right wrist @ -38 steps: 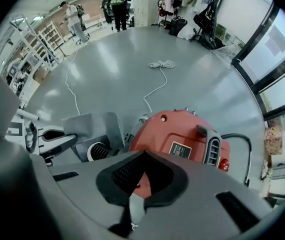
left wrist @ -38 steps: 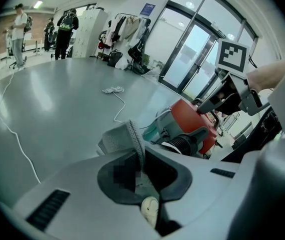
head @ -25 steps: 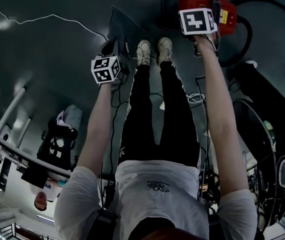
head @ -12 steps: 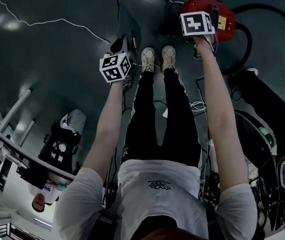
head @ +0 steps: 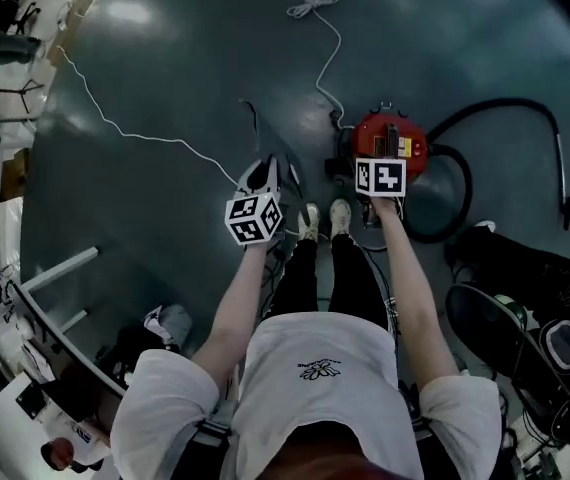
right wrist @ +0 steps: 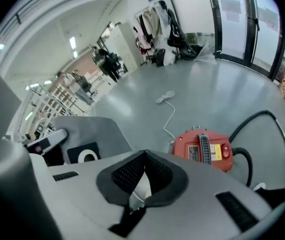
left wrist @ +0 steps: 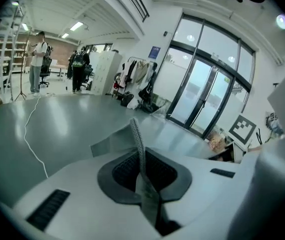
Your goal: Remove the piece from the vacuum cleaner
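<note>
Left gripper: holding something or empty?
Holding. The left gripper is shut on a thin grey piece: its own view shows the piece pinched edge-on between the jaws and sticking out past them.

The red vacuum cleaner point(head: 390, 140) stands upright on the floor point(head: 165, 68), its black hose point(head: 505, 104) curving away. The thin grey piece point(left wrist: 137, 134) is off it, clamped edge-on in the left hand-held gripper point(left wrist: 143, 173).

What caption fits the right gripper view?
Right gripper, fingers together, pointing down at the red vacuum cleaner and black hose.
</note>
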A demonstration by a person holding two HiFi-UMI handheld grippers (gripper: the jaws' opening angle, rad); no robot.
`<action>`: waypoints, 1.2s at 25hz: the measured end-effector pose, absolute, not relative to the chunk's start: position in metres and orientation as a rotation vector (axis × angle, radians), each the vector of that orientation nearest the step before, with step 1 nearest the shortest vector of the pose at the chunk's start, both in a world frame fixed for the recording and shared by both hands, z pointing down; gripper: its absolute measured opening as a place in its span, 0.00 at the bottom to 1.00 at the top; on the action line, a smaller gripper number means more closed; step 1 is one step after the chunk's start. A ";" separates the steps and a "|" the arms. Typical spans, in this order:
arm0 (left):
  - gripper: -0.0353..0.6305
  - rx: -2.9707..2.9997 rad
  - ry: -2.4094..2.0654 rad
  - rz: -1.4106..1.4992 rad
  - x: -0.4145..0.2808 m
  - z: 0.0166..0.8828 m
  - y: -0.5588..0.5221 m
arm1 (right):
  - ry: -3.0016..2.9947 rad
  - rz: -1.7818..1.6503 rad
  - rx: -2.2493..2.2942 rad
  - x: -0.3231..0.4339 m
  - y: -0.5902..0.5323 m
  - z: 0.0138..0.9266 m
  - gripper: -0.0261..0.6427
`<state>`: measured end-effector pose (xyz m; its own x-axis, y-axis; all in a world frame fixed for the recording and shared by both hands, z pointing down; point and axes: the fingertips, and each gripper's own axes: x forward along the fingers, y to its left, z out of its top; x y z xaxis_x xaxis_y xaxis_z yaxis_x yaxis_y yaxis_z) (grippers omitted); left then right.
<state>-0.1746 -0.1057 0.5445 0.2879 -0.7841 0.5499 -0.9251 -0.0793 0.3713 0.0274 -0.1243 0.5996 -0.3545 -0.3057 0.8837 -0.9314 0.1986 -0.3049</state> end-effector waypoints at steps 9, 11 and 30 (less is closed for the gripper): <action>0.08 2.237 -1.549 -0.052 -0.129 0.297 -0.125 | -2.459 0.949 1.454 0.057 -0.137 0.315 0.06; 0.08 2.308 -1.570 -0.106 -0.126 0.261 -0.129 | -2.564 0.854 1.501 0.060 -0.140 0.275 0.06; 0.08 2.459 -1.649 -0.143 -0.102 0.207 -0.113 | -2.677 0.334 1.423 0.050 -0.114 0.209 0.06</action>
